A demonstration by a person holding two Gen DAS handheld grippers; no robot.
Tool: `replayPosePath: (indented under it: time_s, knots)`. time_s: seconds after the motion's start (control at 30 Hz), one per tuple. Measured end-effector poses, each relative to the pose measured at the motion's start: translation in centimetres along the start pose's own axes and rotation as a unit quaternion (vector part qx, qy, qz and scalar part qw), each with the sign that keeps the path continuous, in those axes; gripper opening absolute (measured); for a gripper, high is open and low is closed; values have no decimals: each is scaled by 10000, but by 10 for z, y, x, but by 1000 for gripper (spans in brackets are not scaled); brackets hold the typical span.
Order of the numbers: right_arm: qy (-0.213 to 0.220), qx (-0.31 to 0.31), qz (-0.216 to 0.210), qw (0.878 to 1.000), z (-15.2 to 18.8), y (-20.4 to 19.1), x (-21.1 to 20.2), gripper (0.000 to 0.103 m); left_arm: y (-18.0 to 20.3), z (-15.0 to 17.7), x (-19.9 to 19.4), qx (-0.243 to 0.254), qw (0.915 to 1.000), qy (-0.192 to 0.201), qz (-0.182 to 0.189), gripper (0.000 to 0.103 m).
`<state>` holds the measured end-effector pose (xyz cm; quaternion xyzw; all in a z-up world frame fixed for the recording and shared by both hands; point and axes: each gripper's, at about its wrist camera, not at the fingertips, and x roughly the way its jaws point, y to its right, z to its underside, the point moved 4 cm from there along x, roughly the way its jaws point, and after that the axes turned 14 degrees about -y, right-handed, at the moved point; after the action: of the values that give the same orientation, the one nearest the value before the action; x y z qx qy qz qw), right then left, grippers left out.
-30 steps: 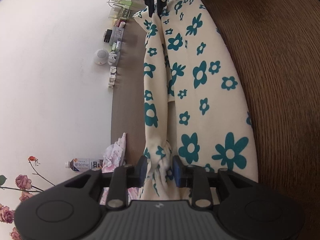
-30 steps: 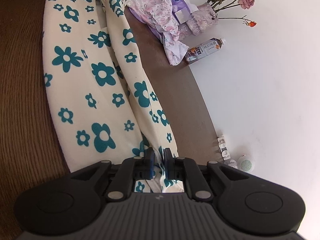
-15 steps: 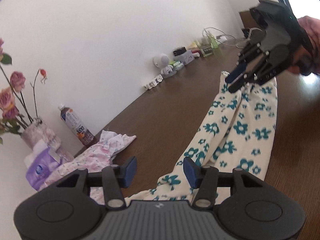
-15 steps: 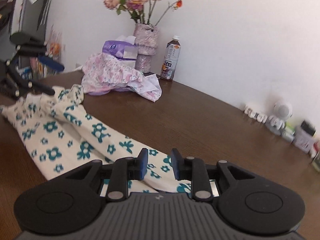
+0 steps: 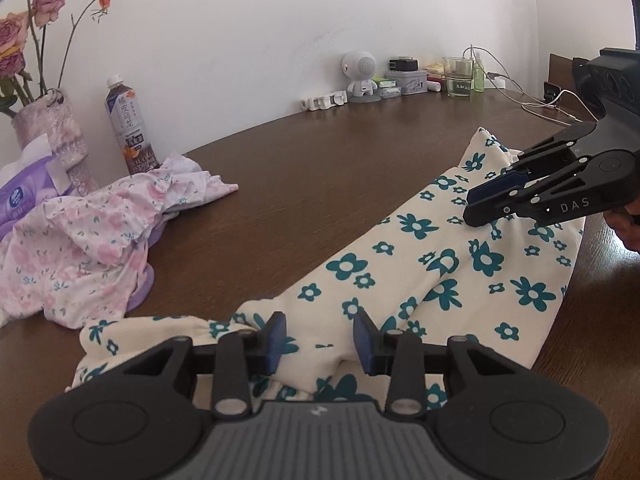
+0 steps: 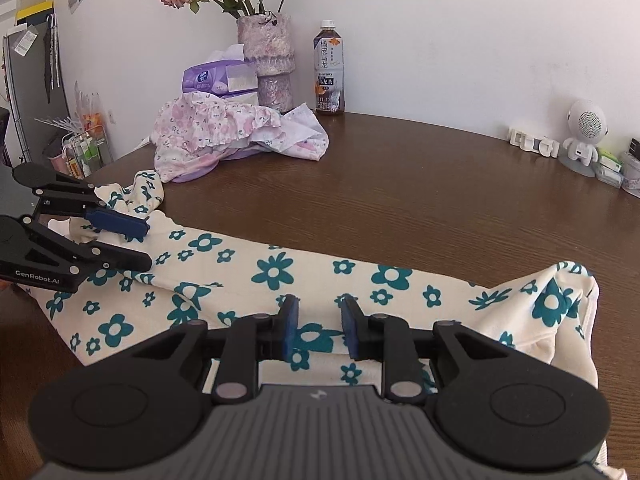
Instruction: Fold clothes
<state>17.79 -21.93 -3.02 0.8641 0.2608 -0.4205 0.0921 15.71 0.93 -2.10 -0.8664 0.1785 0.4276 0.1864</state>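
1. Left gripper: fingers spread apart, nothing between them, hovering just over one end of the flowered garment.
2. Right gripper: fingers likewise parted and empty, poised over the other end of the same cloth. In the left wrist view its tips looked nearly together (foreshortened, so its own camera is the better witness).
3. The flowered garment, cream with teal blooms, lay lengthwise on the brown bench as a long doubled band, with a raised ridge along its middle and both ends bunched.
4. Progress, judged: one lengthwise fold looked done; the crosswise folds and smoothing remained. A pink floral garment sat crumpled near the vase, seemingly unfolded, so the task was well short of finished.
5. Beyond it: tissue pack, tea bottle, and small clutter along the wall.
6. Hard to make out: the near edges of the cloth, hidden under both gripper bodies; how many layers the band held; what kind of garment it was.
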Motion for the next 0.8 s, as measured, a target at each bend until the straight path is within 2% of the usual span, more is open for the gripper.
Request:
replayPosePath:
  time_s: [0.2, 0.27, 0.37, 0.43, 0.53, 0.63, 0.7, 0.77, 0.8]
  knots:
    - [-21, -151, 209, 9997, 3, -7, 3, 25, 6, 2, -2, 28, 9996, 80, -269, 39]
    - [7, -141, 227, 9996, 4, -7, 2, 25, 13, -1, -8, 147, 9993, 234, -259, 44]
    - [16, -87, 234, 9997, 4, -5, 0, 24, 21, -2, -5, 308, 9990, 160, -277, 44]
    - [-13, -46, 210, 9998, 7, -3, 2, 25, 20, 1, 2, 269, 9992, 125, -280, 44]
    - [86, 37, 185, 9998, 7, 0, -3, 25, 11, 4, 4, -105, 9998, 152, -37, 46]
    - [500, 410, 359, 9973, 2, 19, -28, 25, 10, 7, 3, -203, 9996, 211, -11, 46]
    - [728, 856, 652, 9915, -3, 45, -46, 33, 12, 8, 3, -193, 9995, 241, -53, 46]
    - [770, 1339, 901, 9839, -8, 74, -57, 36, 13, 8, 3, -170, 9995, 254, -77, 46]
    - [646, 1524, 942, 9817, -11, 86, -54, 36, 13, 8, 3, -169, 9995, 257, -77, 46]
